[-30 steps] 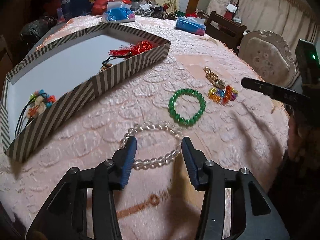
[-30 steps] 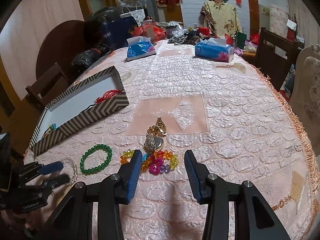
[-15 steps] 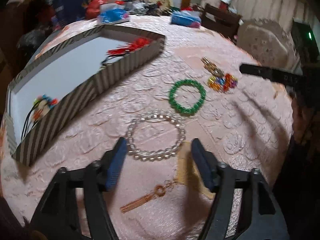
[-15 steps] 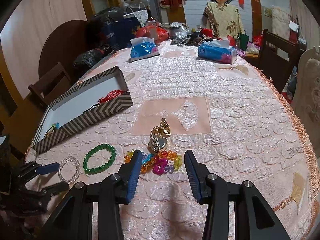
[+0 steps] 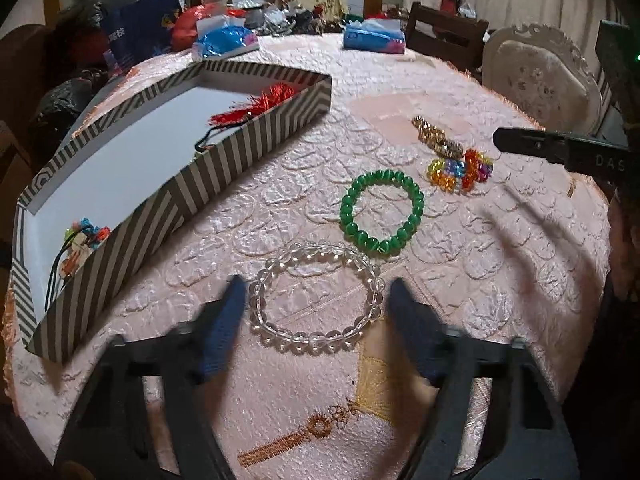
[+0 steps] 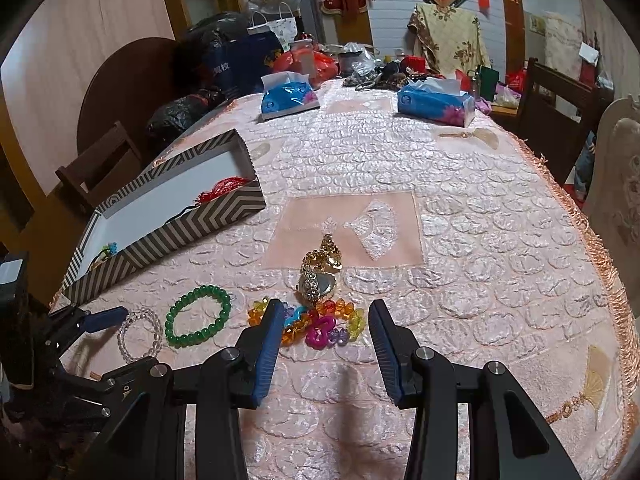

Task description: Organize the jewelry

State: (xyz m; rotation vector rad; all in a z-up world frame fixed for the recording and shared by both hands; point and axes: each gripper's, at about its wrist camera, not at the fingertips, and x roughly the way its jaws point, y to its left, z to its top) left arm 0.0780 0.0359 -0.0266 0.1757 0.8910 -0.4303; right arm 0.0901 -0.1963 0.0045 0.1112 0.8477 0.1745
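The bench (image 6: 480,208), spread with a pink embossed cloth, carries everything. Largest on it is the long striped box (image 5: 224,152), open-topped with a white floor, lying along the left of the bench. At its far end sits a red tassel (image 5: 256,106) with a dark cord trailing from it; at its near end lies a small multicoloured bead piece (image 5: 86,236) on black cord. The middle of the box floor is bare white.

At the far end of the bench stand two blue tissue packs (image 6: 290,96), well apart from each other.

On the cloth outside the box, the loose jewelry lies in a rough row. The clear bead bracelet (image 5: 316,292) lies flat between the fingers of the left tool (image 5: 316,304), whose jaws are closing, blurred, with neither pad yet on the beads. Just beyond it lies the green bead bracelet (image 5: 382,212), close to but not touching the clear one. Further right is the gold chain piece (image 6: 320,276), and touching its near edge the bright plastic-link bracelet (image 6: 316,324).

The right tool (image 6: 324,336) hovers over that link bracelet with its jaws apart, gripping nothing.
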